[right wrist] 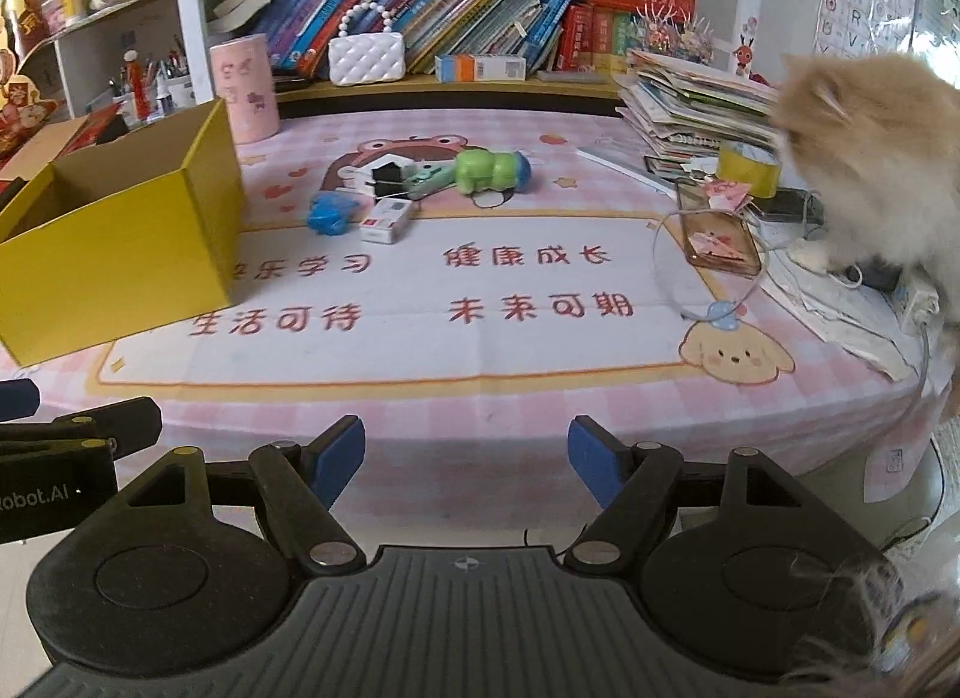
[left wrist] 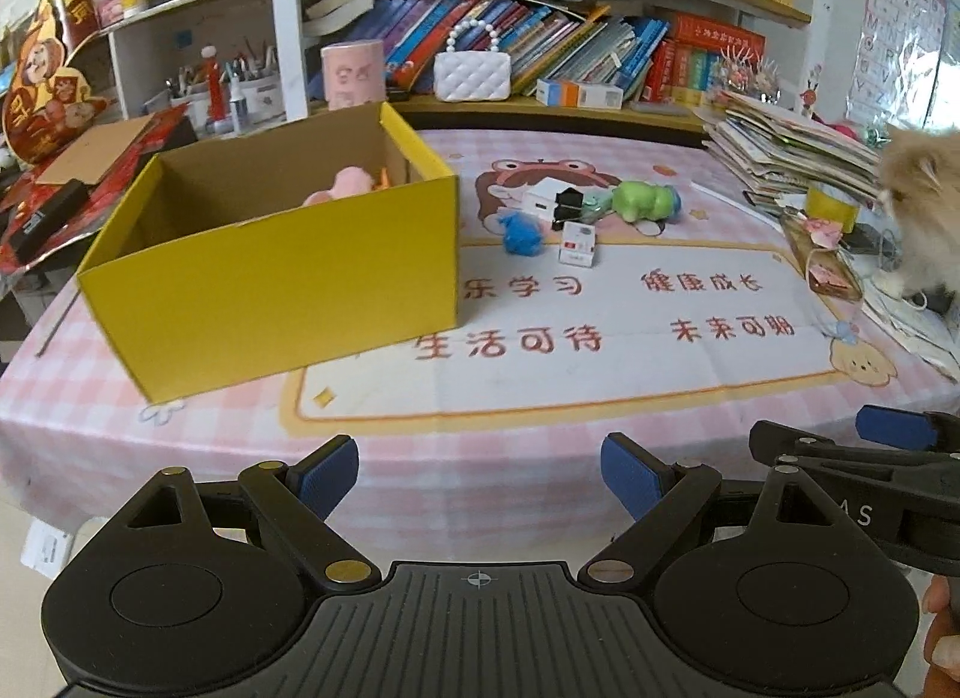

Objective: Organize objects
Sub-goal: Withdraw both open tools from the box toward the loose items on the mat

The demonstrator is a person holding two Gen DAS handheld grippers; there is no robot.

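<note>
Two grippers are held at the near table edge: the left gripper [left wrist: 480, 473] and the right gripper [right wrist: 467, 458], both with fingers spread and nothing between them. Beyond them, a pink checked tablecloth [right wrist: 540, 398] is laid over the table. A yellow box [left wrist: 270, 266] is set at the left, a pink toy [left wrist: 342, 185] inside. Further back, a blue toy [right wrist: 327, 213], white box [right wrist: 387, 221] and green toy [right wrist: 489, 170] are clustered. Bookshelves [right wrist: 456, 26] are seen behind; a fluffy cat [right wrist: 870, 158] sits at the right.
</note>
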